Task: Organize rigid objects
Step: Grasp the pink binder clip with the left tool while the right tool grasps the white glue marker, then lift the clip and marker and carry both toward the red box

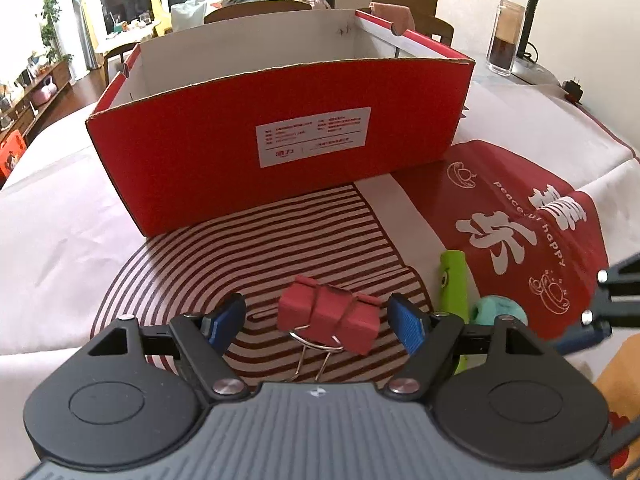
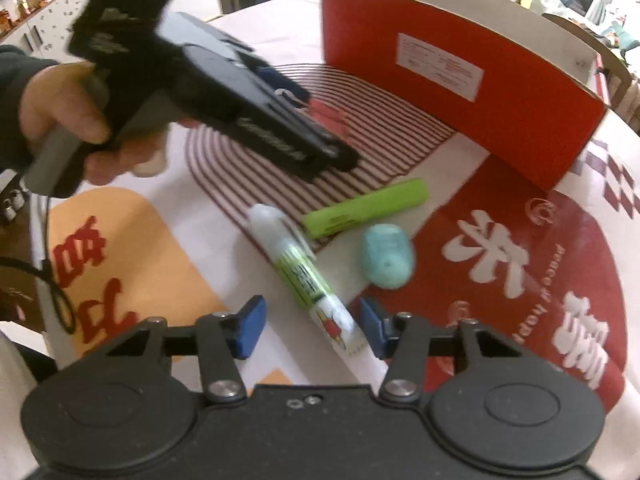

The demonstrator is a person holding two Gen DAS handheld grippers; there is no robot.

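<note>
The left gripper (image 1: 316, 320) straddles the red binder clip (image 1: 329, 317), jaws open and clear of it, ready to pinch. The right gripper (image 2: 310, 328) brackets the glue pen (image 2: 304, 276), pads not touching. The red box (image 1: 280, 136) waits at twelve o'clock.

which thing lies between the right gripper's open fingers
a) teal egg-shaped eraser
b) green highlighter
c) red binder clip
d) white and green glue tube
d: in the right wrist view the white and green glue tube lies slantwise between the blue pads of the right gripper, which do not yet touch it.
</note>
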